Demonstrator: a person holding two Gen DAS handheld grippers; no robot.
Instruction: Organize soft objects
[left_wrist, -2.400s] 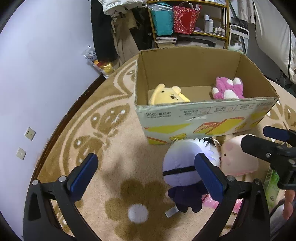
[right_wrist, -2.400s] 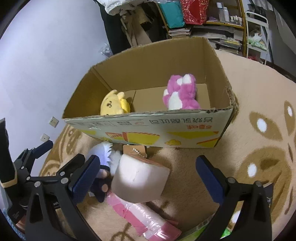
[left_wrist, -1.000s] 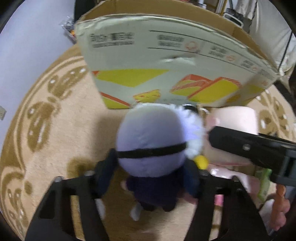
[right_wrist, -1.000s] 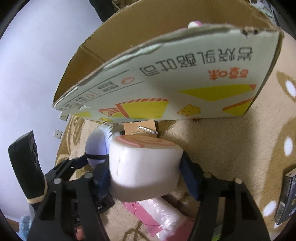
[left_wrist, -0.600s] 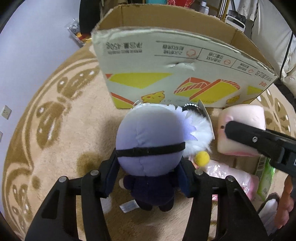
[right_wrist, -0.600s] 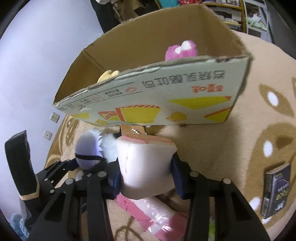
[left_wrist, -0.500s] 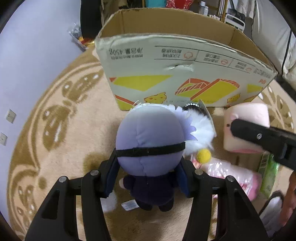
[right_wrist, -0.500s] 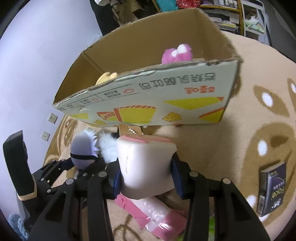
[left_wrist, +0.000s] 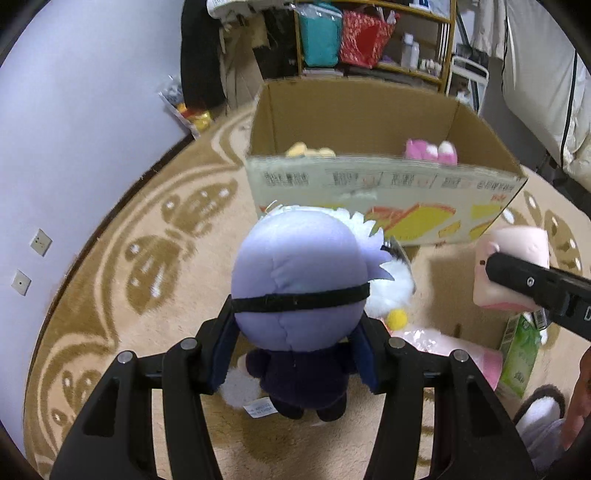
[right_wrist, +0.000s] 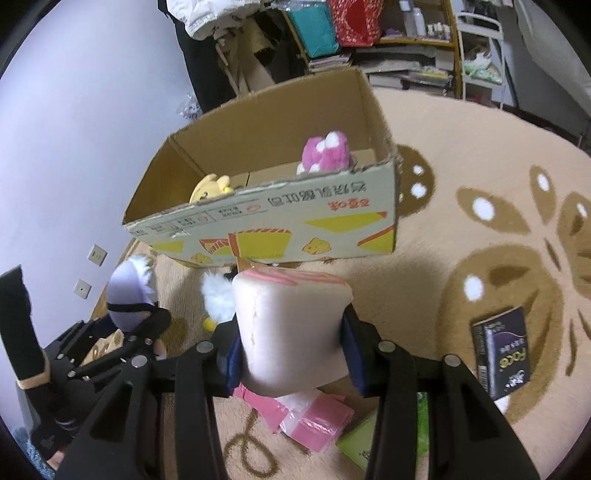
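beige carpet (left_wrist: 110, 295); tongs grip purple doll (left_wrist: 299, 280), pink cushion (right_wrist: 291, 325).

Both grippers were the same build: matte black plastic frames with triangular cutouts in the arms and round silver screw heads at the pivots. The left gripper (left_wrist: 295, 354) had dark navy pads on its fingers (left_wrist: 223, 350). Same deal on the right gripper (right_wrist: 291, 347), navy pads (right_wrist: 352, 350) on black arms. From the right wrist cam, the left one's handle had a tan band around it.
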